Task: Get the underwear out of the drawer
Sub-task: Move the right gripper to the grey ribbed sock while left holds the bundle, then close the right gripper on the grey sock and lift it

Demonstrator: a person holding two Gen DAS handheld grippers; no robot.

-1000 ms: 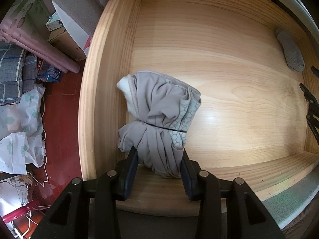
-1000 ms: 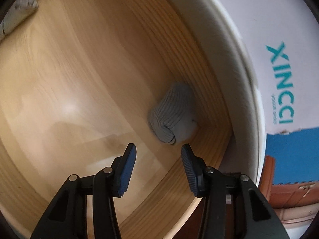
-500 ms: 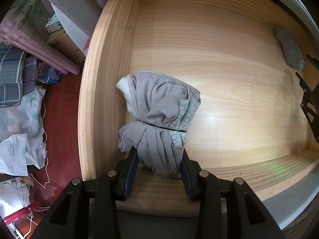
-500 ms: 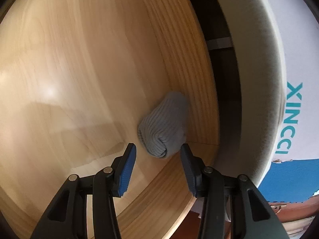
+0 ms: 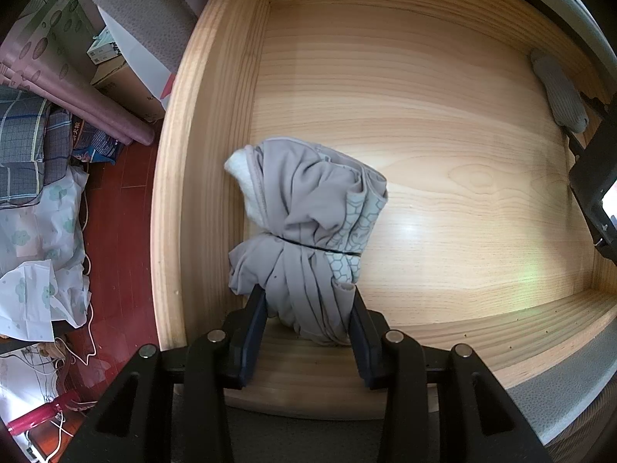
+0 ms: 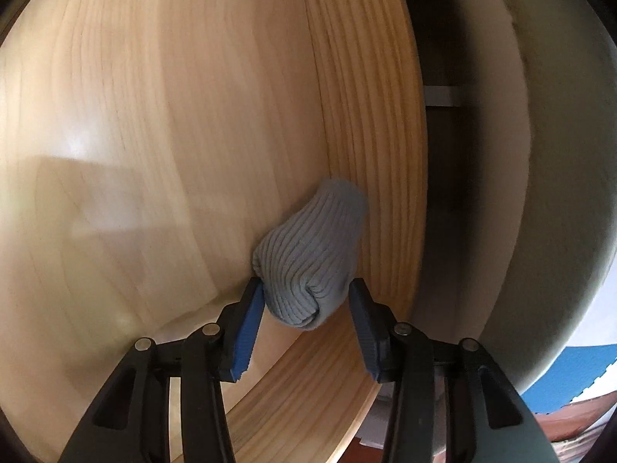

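Lying between left fingers (image 5: 256, 322), underwear bundle (image 5: 304, 231), drawer (image 5: 424, 115) floor

Drawer (image 5: 216, 123): pale wood, pulled open, its floor lit by a soft glare.
Underwear (image 5: 304, 231): a grey bundle cinched by a thin dark band, lying near the drawer's left wall.
Left tongs (image 5: 307, 310): fingers apart, straddling the bundle's near end, pads at both sides of the cloth.
Sock (image 5: 559, 90): grey, rolled, in the far right corner.
Right tongs: dark frame at the right edge, beside the sock.
Floor (image 5: 115, 231): red boards, strewn with patterned bags and boxes.
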